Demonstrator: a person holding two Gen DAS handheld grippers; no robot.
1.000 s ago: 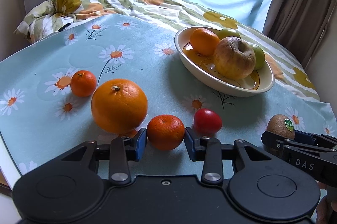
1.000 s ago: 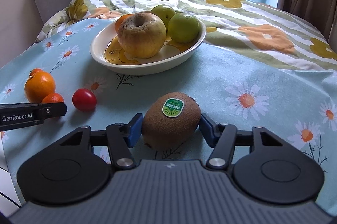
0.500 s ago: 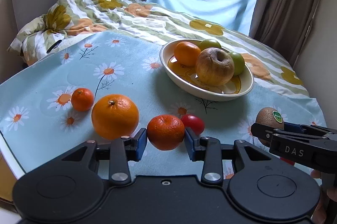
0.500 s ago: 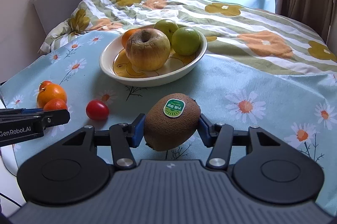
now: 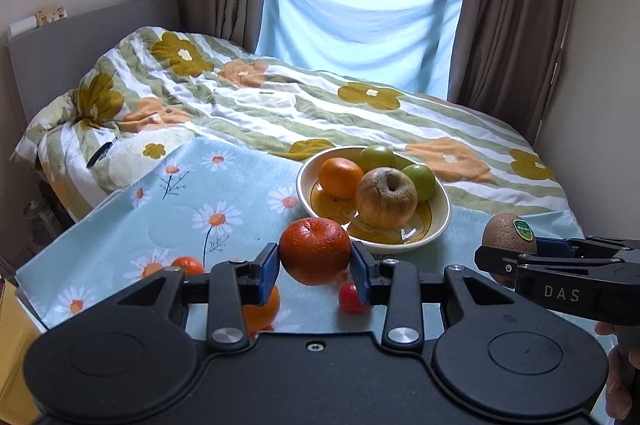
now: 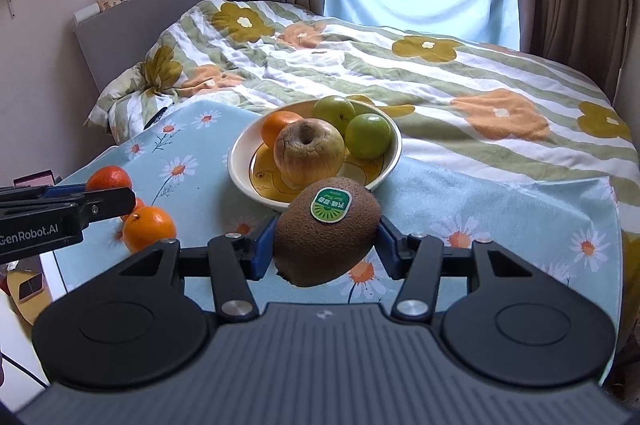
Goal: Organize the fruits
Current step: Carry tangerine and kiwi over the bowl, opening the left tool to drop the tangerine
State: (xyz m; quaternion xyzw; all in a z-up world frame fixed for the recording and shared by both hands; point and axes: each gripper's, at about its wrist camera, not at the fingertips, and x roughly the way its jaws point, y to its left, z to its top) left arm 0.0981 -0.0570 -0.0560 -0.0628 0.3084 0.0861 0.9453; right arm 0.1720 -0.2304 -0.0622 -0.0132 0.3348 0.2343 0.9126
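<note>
My left gripper [image 5: 315,267] is shut on a dark orange mandarin [image 5: 314,251] and holds it above the daisy cloth, in front of the bowl. My right gripper [image 6: 326,251] is shut on a brown kiwi [image 6: 326,231] with a green sticker, also off the cloth. In the left wrist view the kiwi [image 5: 506,229] shows at the right. The cream bowl [image 6: 236,161] holds an orange, a wrinkled apple [image 6: 308,151] and two green fruits. On the cloth lie a large orange [image 6: 149,227], a small mandarin [image 5: 188,265] and a red tomato [image 5: 352,299].
The daisy cloth [image 5: 224,193] ends at a table edge on the left. Behind the bowl lies a bed with a flowered quilt [image 6: 440,77]. Beyond that are curtains and a blue sheet under the window. A hand [image 5: 620,377] shows at the lower right.
Both grippers have risen, lifting the mandarin and the kiwi off the cloth. The loose fruits now sit lower in view, partly behind the left gripper's fingers.
</note>
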